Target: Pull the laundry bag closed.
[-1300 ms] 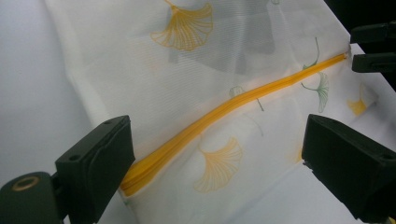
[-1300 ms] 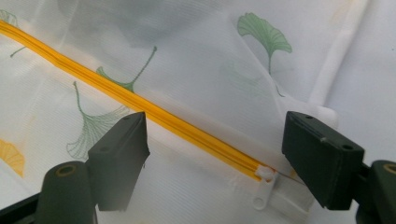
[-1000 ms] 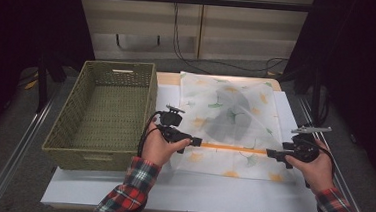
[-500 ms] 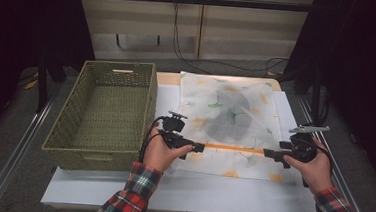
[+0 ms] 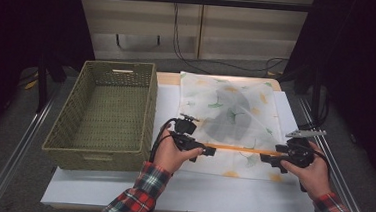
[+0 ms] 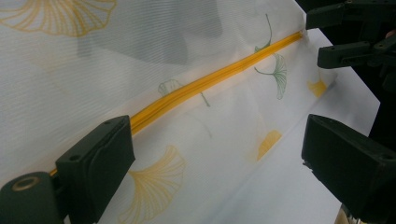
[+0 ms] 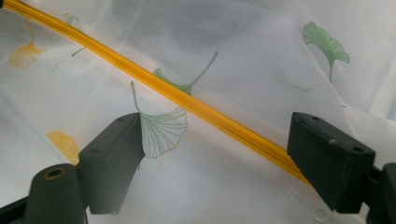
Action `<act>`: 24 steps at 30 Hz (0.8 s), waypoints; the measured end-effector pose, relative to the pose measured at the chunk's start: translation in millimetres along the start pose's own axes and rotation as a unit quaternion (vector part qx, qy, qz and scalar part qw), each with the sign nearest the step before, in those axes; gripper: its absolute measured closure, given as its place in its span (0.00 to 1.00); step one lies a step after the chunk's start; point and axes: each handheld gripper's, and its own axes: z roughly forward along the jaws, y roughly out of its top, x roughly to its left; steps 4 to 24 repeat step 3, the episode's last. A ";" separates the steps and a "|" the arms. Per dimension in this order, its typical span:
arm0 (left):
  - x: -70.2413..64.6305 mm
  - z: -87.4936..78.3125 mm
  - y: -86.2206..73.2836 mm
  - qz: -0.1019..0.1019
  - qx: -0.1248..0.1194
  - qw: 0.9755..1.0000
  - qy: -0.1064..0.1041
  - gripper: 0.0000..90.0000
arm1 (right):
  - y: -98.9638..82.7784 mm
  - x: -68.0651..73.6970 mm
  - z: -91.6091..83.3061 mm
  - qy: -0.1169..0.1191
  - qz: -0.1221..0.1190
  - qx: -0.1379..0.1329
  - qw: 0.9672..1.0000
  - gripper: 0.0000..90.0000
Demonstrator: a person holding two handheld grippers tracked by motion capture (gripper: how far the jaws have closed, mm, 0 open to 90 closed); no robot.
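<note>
A white see-through bag (image 5: 256, 108) printed with ginkgo leaves lies flat on the table, with a dark item (image 5: 228, 118) showing inside it. Its orange zipper (image 5: 240, 150) runs across the near part of the bag. My left gripper (image 5: 207, 150) sits at the zipper's left end, open, with the zipper (image 6: 205, 84) passing by its left jaw. At the zipper's right end my right gripper (image 5: 268, 159) is also open, and the zipper (image 7: 187, 100) crosses between its jaws. The left gripper view shows the right gripper (image 6: 338, 35) farther off.
A green woven basket (image 5: 149, 108) stands empty on the left, right beside the bag. The white table top (image 5: 210, 194) has a bare strip along its near edge. Cables trail over the floor behind the table.
My left gripper has slid a little to the right, closer to the zipper's left end. The right gripper has hardly moved. The bag lies as before.
</note>
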 end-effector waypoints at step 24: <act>-0.1 1.8 2.6 0.004 0.002 1.000 -0.004 0.10 | -0.9 0.5 -0.9 -0.001 0.002 -0.003 1.000 0.20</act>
